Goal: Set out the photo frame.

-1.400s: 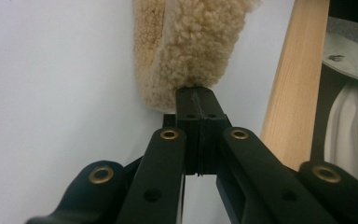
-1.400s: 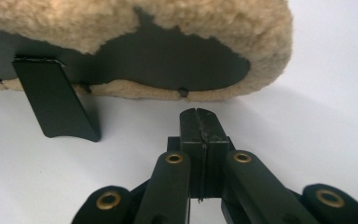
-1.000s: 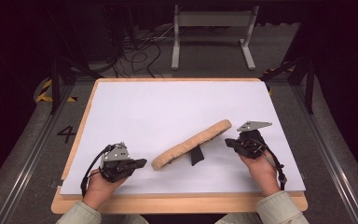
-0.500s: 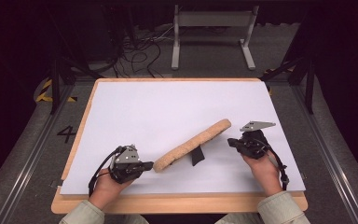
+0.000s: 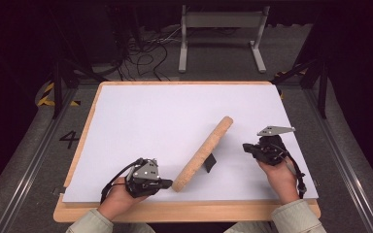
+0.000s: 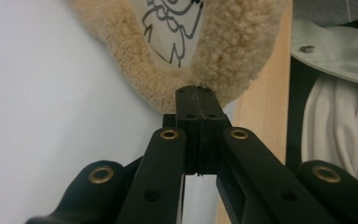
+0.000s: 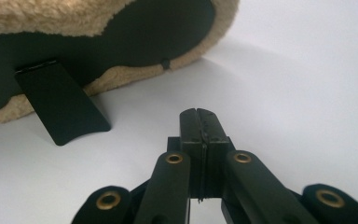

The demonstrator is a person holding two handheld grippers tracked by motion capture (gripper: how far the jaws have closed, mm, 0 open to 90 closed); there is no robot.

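Here a fleece-edged frame stands on its edge on the white sheet that covers the desk, propped by a black stand on its back. In the high view the frame runs slantwise, its near end toward the front left of the sheet and its far end toward the middle.

The left gripper lies just beside the frame's near end, held low over the sheet in the left hand. Its fingers are pressed together with nothing between them. In the left gripper view the closed fingertips touch the fleece rim at the frame's rounded end, and a white face with a black line drawing shows inside the rim. The desk's wooden edge runs just right of the frame there.

The right gripper sits on the back side of the frame, near it but apart, with the right hand behind it. Its fingers are also together and hold nothing. A grey plate rides on top of this gripper. In the right gripper view the closed fingertips point at bare sheet before the frame's black back, and the stand rests its foot on the sheet to the left of the fingers, clear of them.
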